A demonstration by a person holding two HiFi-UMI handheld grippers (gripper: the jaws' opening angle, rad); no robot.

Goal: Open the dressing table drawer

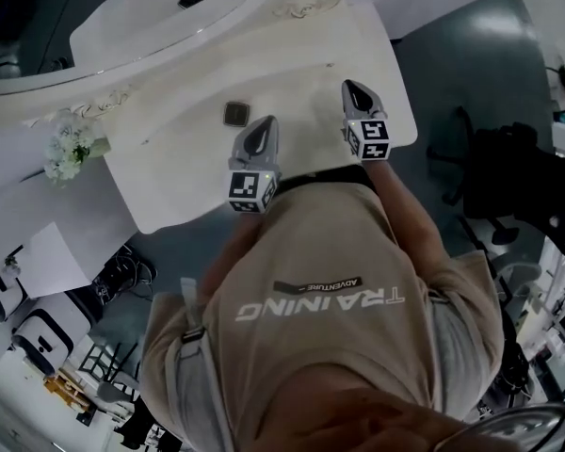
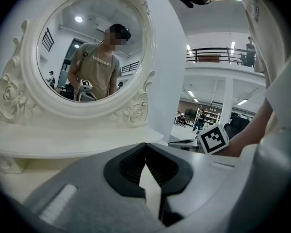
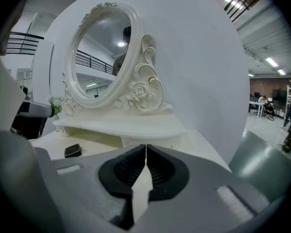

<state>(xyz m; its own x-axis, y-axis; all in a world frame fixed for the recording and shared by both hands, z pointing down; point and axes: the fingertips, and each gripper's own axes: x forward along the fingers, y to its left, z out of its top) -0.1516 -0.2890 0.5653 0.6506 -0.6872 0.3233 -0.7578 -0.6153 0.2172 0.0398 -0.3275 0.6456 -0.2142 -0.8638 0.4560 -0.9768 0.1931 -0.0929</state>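
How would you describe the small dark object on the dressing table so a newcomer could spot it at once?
Find the white dressing table with the ornate oval mirror. On its flat top, in front of the mirror's shelf, lies a small dark square object, near the tip of the left tongs. It is the only dark thing on the white top, unlike the white flowers.

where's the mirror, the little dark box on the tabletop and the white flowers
mirror [image 3: 101,57], right gripper view, middle of the glass
little dark box [image 1: 236,113], head view, its top face
white flowers [image 1: 69,149], head view, centre of the bunch
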